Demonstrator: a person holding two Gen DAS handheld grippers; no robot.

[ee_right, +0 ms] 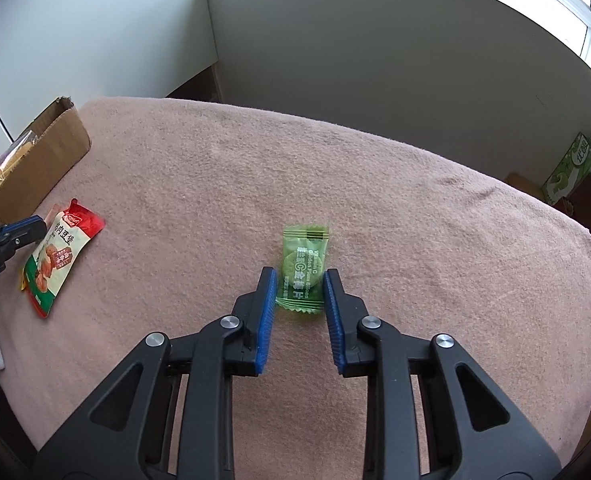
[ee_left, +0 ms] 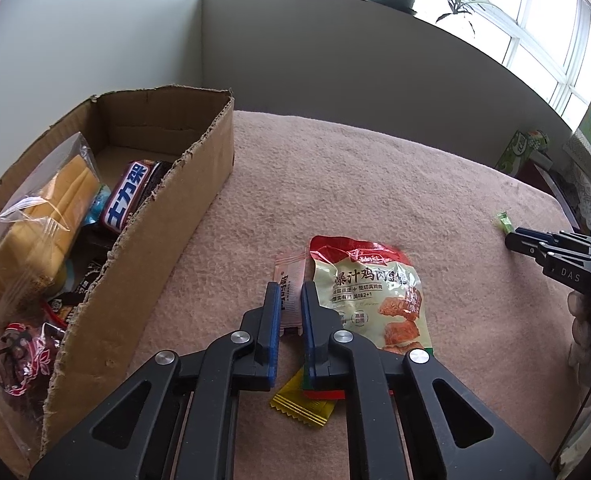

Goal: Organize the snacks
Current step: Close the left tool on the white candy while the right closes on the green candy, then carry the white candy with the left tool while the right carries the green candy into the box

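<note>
Biggest risk here is flimsy wrappers slipping. The left hand-held gripper (ee_left: pixel 289 300) is pinched nearly shut on a thin pink sachet (ee_left: pixel 291 280) that lies mid-bench, tucked against the left side of the big chicken snack bag (ee_left: pixel 375 292), so it could drag that bag along or lose the sachet on the lift. There's also a yellow candy wrapper (ee_left: pixel 303 404) right under its fingers that could snag. The right hand-held gripper (ee_right: pixel 299 284) has its jaws partly open either side of the green plum candy (ee_right: pixel 301 268), out toward the bench's right edge; I can't tell if the pads touch it yet. If it closes off-centre, that crinkly pack may squirt out or fold. The cardboard box (ee_left: pixel 167 216) at the left edge is already crowded, so drops could bounce off the pile.
</note>
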